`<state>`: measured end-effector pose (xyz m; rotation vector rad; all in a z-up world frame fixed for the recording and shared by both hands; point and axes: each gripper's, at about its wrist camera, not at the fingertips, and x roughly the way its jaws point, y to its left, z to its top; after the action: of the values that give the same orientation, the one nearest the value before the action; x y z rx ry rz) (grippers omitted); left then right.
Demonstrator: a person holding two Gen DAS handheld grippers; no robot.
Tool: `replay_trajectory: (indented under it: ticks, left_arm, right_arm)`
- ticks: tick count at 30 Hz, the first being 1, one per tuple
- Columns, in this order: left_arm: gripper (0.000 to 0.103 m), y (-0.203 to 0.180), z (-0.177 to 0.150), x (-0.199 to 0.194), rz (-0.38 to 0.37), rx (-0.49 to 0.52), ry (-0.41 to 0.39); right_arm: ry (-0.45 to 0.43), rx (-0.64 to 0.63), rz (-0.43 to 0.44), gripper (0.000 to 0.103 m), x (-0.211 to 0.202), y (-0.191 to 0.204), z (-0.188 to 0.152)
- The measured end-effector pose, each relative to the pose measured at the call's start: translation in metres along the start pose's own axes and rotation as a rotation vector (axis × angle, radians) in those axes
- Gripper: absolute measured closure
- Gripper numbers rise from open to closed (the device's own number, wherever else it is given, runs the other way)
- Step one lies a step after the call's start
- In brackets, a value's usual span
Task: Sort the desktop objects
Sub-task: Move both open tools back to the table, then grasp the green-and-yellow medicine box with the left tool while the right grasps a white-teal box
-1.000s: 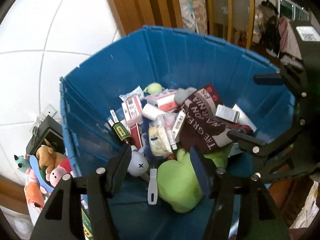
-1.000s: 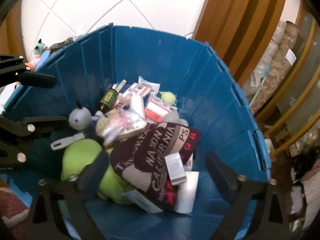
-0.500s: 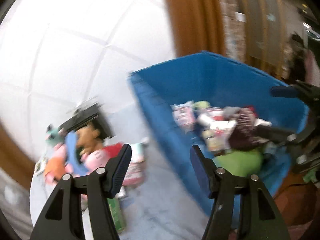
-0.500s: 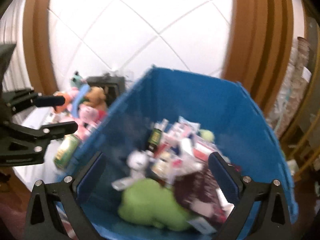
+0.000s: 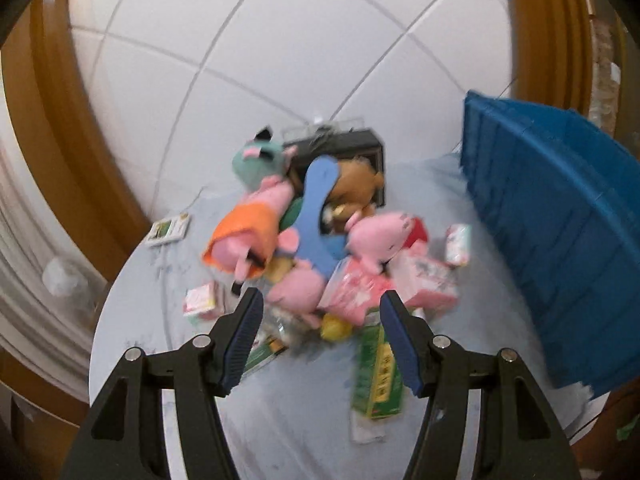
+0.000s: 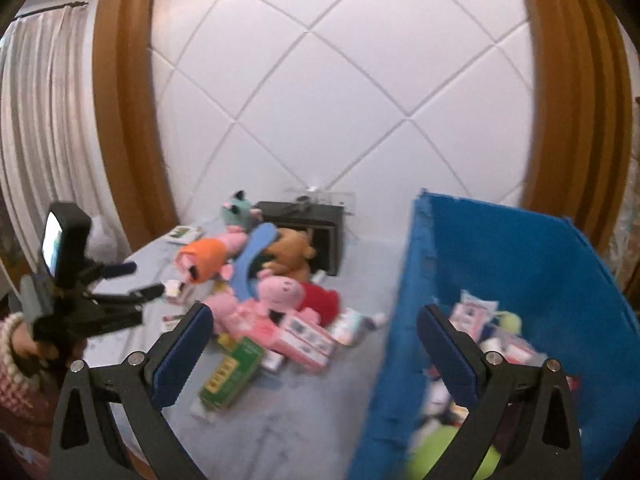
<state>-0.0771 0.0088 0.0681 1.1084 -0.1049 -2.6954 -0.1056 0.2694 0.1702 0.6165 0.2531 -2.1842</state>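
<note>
A heap of soft toys and small cartons lies on a pale round table (image 5: 280,432), motion-blurred in both wrist views. Uppermost are a teal plush (image 5: 260,158), a pink pig plush in an orange dress (image 5: 248,236), a brown bear plush (image 5: 354,184), a second pink pig plush (image 5: 380,236) and a flat blue foam piece (image 5: 318,216) lying across them. Pink cartons (image 5: 424,284) sit at the heap's near side; a green carton (image 5: 378,372) lies flat just in front of it. A black box (image 6: 320,228) stands behind the heap, against the white tiled wall (image 6: 340,80). The blue crate (image 6: 500,280) stands to the right of the heap, already holding mixed items. Bare tabletop shows on the near side and between the heap and crate. Left gripper (image 5: 320,340): jaws spread, nothing between them, above the near edge of the heap. Right gripper (image 6: 314,350): jaws spread wide, empty, straddling the crate's left wall.
</note>
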Motion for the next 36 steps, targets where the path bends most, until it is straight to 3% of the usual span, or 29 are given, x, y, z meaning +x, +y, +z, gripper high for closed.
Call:
replay_trajectory:
  ticks: [6, 12, 17, 24, 28, 33, 36]
  left_arm:
    - [0.043, 0.01, -0.045, 0.06, -0.058, -0.064, 0.112]
    - [0.043, -0.01, -0.086, 0.103, -0.104, -0.097, 0.222]
    - [0.043, -0.043, -0.098, 0.132, -0.14, -0.093, 0.272]
    - [0.043, -0.08, -0.093, 0.168, -0.116, -0.009, 0.314]
    - [0.031, -0.089, -0.094, 0.191, -0.137, 0.007, 0.339]
    - [0.042, -0.07, -0.093, 0.184, -0.143, -0.011, 0.292]
    - [0.043, -0.051, -0.092, 0.175, -0.074, -0.015, 0.258]
  right_arm:
    - [0.065, -0.006, 0.014, 0.0, 0.048, 0.044, -0.014]
    - [0.257, 0.026, 0.024, 0.0, 0.126, 0.05, -0.06]
    - [0.43, 0.087, 0.003, 0.0, 0.176, 0.026, -0.115]
    - [0.543, 0.118, 0.007, 0.0, 0.209, 0.003, -0.154]
    - [0.568, 0.122, 0.022, 0.0, 0.221, -0.001, -0.159]
    - [0.594, 0.133, 0.037, 0.0, 0.25, -0.003, -0.162]
    - [0.604, 0.138, 0.06, 0.0, 0.271, 0.004, -0.164]
